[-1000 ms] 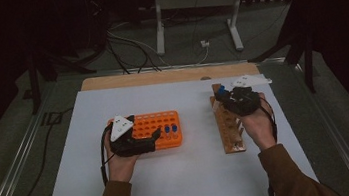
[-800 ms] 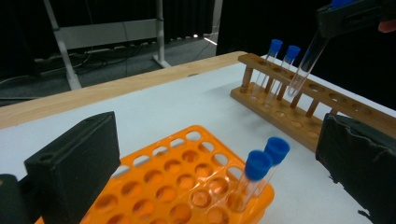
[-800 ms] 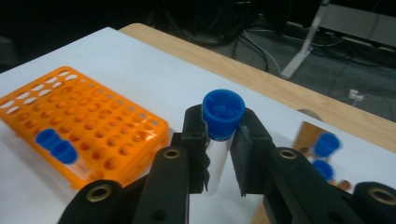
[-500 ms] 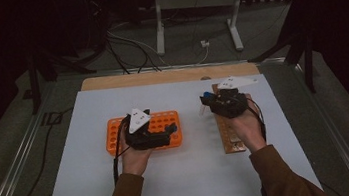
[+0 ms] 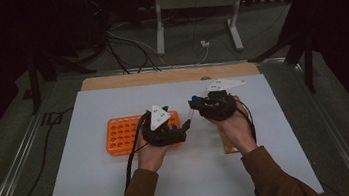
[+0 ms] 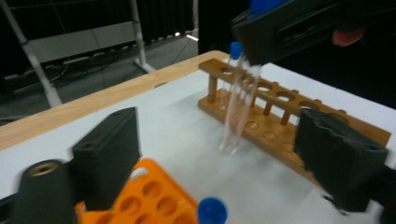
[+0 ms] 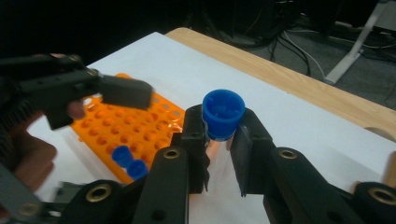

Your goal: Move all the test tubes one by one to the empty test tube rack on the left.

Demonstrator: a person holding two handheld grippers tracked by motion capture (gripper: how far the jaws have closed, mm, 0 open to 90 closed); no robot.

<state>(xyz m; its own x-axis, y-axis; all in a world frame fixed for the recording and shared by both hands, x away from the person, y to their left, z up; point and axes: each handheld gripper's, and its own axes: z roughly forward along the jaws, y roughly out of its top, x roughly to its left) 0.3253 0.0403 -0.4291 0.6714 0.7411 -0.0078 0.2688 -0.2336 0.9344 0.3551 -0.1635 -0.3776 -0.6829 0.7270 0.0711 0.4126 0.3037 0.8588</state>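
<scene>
The right gripper (image 7: 218,154) clamps a blue-capped test tube (image 6: 236,109) below its cap, hanging upright between wooden rack (image 6: 280,116) and orange rack (image 5: 126,133) – ready to slot in; the left gripper (image 6: 224,158) (jaws apart, just been closing, nothing between) waits beside – likely to steady it

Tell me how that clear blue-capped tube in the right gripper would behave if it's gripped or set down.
The tube looks like smooth, clear, thin-walled plastic or glass, so probably slippery and possibly fragile. It appears empty, likely light. Round and slender, it would probably roll or tip outside the wooden rack. The right gripper clamps it below the cap.
</scene>
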